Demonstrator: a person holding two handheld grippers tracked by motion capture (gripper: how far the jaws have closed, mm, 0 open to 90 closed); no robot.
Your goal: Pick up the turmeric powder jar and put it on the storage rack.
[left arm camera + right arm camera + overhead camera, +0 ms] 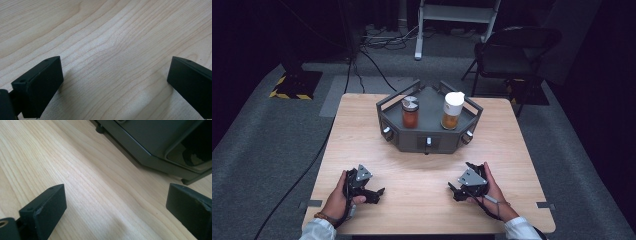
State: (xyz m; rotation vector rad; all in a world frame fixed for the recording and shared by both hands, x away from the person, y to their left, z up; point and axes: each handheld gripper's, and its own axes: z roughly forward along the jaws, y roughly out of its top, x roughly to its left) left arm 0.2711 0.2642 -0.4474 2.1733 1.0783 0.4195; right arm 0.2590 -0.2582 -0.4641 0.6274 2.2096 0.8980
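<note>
Grippers, the left gripper (379, 192) and right gripper (452, 188), rested wide open and empty near the table's (422, 210) front edge, likely waiting to reach 2 jars, orange jar (410, 112) and white-capped jar (452, 111), standing in the grey tray (428, 136) by the back edge.

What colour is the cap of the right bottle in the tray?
White; the cap shows best in the high view.

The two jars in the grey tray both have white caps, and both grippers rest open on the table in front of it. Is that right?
Not quite. In the high view only the right jar has a white cap; the left jar has a silver lid. Both stand in the grey tray, and the left gripper and right gripper do rest open on the table.
</note>
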